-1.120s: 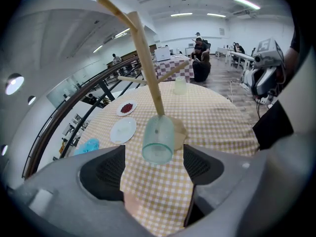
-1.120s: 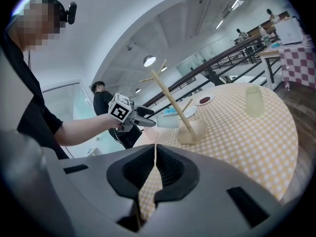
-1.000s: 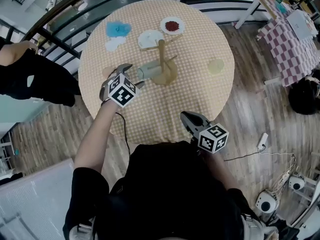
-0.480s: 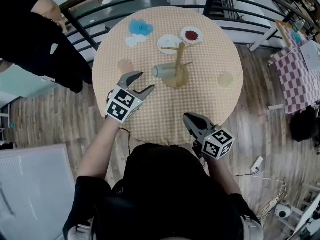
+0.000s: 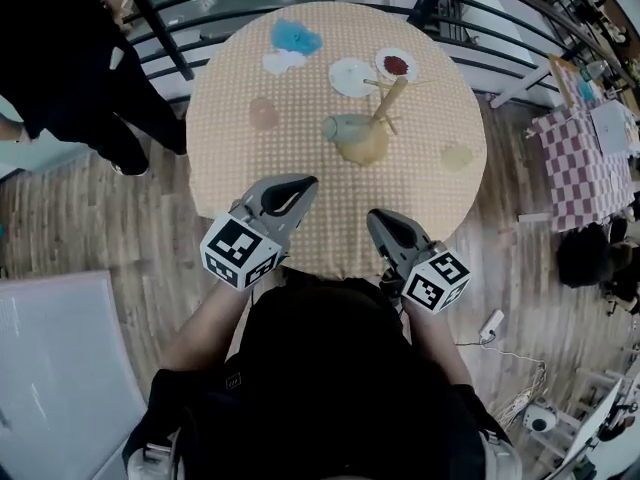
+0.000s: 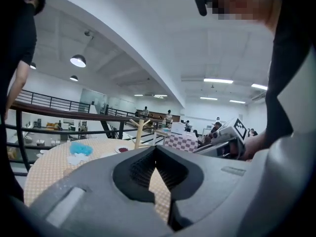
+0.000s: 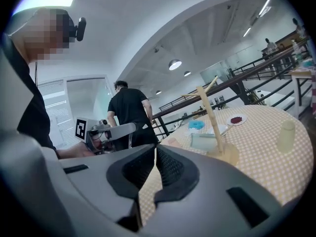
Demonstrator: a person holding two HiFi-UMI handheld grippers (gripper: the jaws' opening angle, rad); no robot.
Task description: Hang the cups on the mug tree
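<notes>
The wooden mug tree [image 5: 385, 106] stands right of the middle of the round checked table [image 5: 230, 158]. A pale green cup [image 5: 340, 126] rests sideways against its foot; I cannot tell whether a low peg carries it. On the cloth a pinkish cup [image 5: 264, 114] stands to the left and a yellowish cup [image 5: 458, 156] to the right. My left gripper [image 5: 303, 182] hovers over the near table edge. Its jaws have just been closing, with nothing between them, and are shut. My right gripper [image 5: 373, 218] is beside it, also shut and empty. The right gripper view shows the tree [image 7: 210, 115] and green cup [image 7: 203, 141] ahead.
At the table's far side lie a blue lump [image 5: 297, 36], a white scrap [image 5: 283, 62], a white plate [image 5: 352, 76] and a plate with red bits [image 5: 397, 64]. A black railing [image 5: 200, 13] runs behind. A person in black [image 5: 60, 58] stands at the left.
My left gripper has pulled back from the green cup by the tree to the near table edge, risen and shut. The right gripper has risen a little, still shut.
</notes>
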